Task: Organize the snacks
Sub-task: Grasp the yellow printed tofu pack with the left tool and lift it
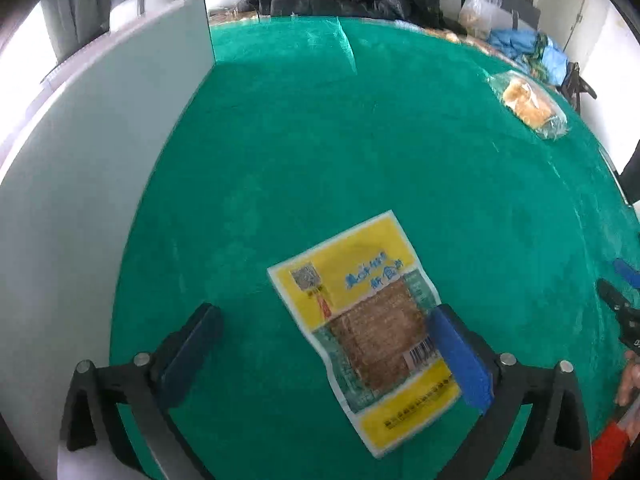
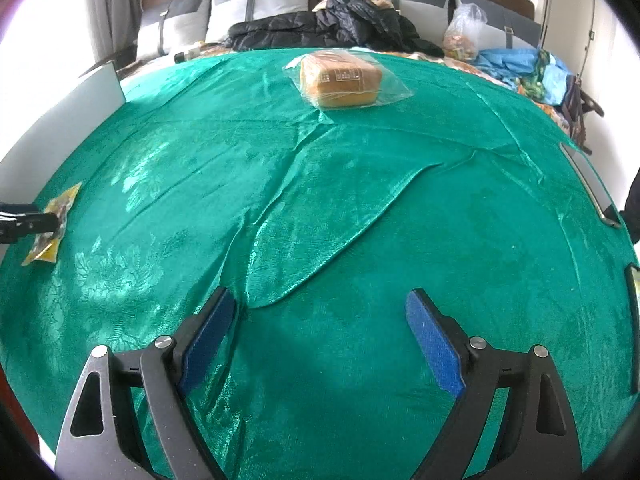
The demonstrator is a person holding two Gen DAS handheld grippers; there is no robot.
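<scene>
A yellow snack packet (image 1: pixel 368 320) with a brown window and a barcode lies flat on the green cloth (image 1: pixel 360 140). My left gripper (image 1: pixel 322 312) stands wide open over it; the packet sits between the fingers, and the right blue pad (image 1: pixel 456 352) overlaps its right edge. The same packet (image 2: pixel 52 228) shows at the far left of the right wrist view. A loaf of bread in a clear bag (image 2: pixel 340 80) rests at the cloth's far side, also seen as the bagged loaf (image 1: pixel 528 104). My right gripper (image 2: pixel 320 296) hangs open over bare cloth with nothing between its fingers.
A white upright panel (image 1: pixel 100 140) borders the cloth on the left. Beyond the far edge is a bed with a black jacket (image 2: pixel 340 24), a plastic bag of items (image 2: pixel 464 36) and blue fabric (image 2: pixel 516 64). A hand (image 1: pixel 632 376) shows at the right edge.
</scene>
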